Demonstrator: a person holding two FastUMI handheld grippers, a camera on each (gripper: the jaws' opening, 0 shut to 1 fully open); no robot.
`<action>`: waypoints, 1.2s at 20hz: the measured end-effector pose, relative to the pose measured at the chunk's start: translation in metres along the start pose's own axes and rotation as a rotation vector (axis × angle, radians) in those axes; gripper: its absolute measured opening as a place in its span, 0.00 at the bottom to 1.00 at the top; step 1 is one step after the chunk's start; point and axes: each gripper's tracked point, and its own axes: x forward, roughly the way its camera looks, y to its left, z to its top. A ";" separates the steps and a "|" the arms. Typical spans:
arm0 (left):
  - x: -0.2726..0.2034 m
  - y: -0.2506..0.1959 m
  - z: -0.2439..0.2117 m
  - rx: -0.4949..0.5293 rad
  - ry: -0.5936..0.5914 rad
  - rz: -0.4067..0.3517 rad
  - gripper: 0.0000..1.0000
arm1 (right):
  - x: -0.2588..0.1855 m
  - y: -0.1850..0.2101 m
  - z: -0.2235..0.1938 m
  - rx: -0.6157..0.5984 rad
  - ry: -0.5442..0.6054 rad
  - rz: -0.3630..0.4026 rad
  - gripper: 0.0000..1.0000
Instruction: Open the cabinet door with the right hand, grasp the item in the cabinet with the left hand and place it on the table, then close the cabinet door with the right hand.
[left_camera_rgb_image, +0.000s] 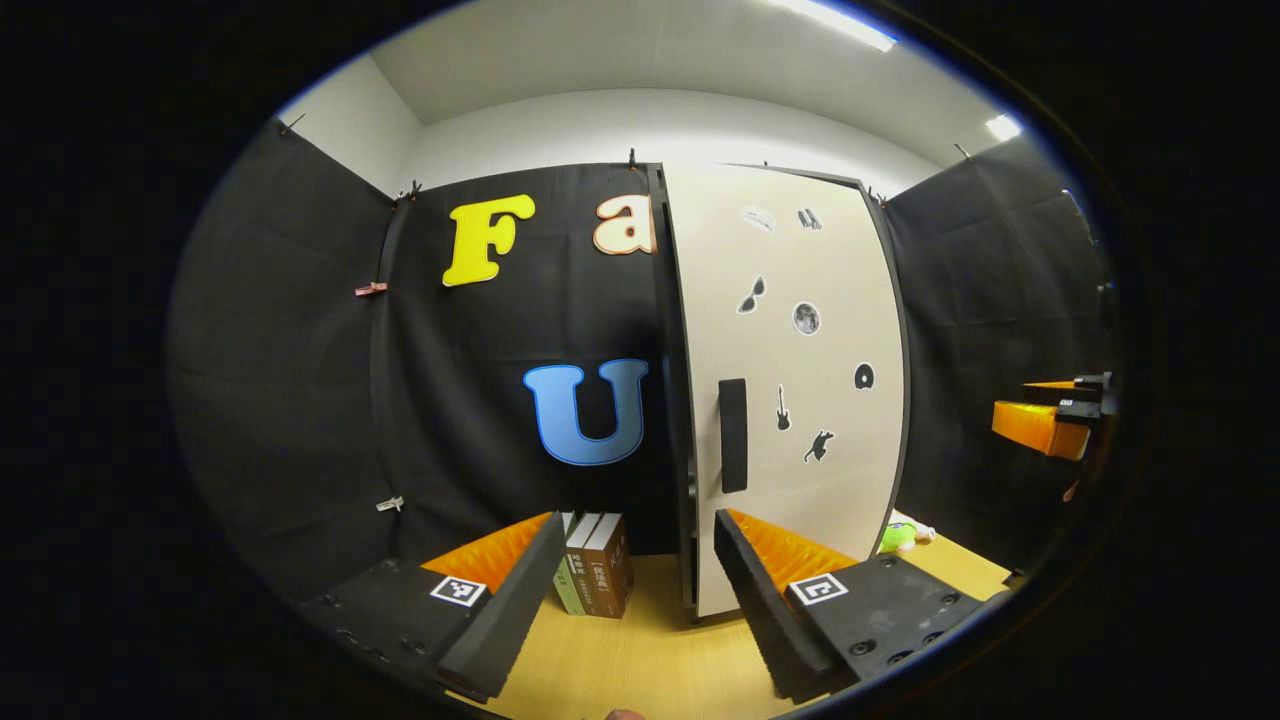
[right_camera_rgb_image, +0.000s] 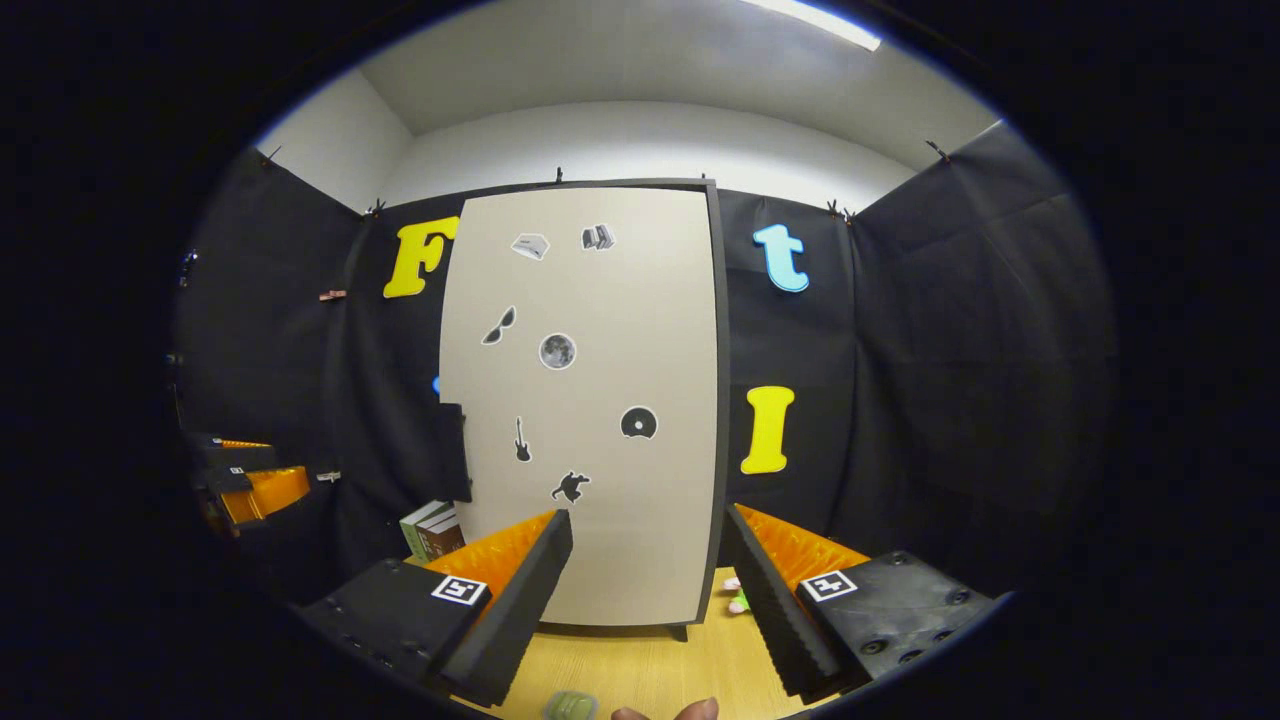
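The cabinet's beige door (left_camera_rgb_image: 800, 400) carries small stickers and a black handle (left_camera_rgb_image: 733, 435); it looks shut, so whatever is inside is hidden. From the right gripper view the door (right_camera_rgb_image: 590, 400) faces me squarely, its handle (right_camera_rgb_image: 452, 450) on the left edge. My left gripper (left_camera_rgb_image: 638, 520) is open and empty, a short way in front of the cabinet's handle side. My right gripper (right_camera_rgb_image: 648, 515) is also open and empty, in front of the door's lower part. The right gripper (left_camera_rgb_image: 1050, 420) shows far right, the left gripper (right_camera_rgb_image: 245, 480) far left.
A few books (left_camera_rgb_image: 598, 575) stand upright on the wooden table (left_camera_rgb_image: 640, 650) left of the cabinet, also visible as books (right_camera_rgb_image: 432, 530). A small green toy (left_camera_rgb_image: 900, 537) lies right of the cabinet. A pale green object (right_camera_rgb_image: 570, 706) sits at the table's near edge beside a fingertip (right_camera_rgb_image: 690, 710).
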 end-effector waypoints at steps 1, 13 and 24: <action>0.000 0.001 0.000 0.001 0.000 0.002 0.94 | 0.000 -0.002 0.001 -0.011 -0.004 -0.006 0.98; -0.003 0.003 0.001 -0.003 -0.003 0.020 0.95 | -0.006 -0.010 0.005 -0.076 -0.019 -0.035 0.98; -0.006 0.000 0.001 -0.001 0.000 0.015 0.94 | -0.011 -0.011 0.006 -0.076 -0.017 -0.032 0.98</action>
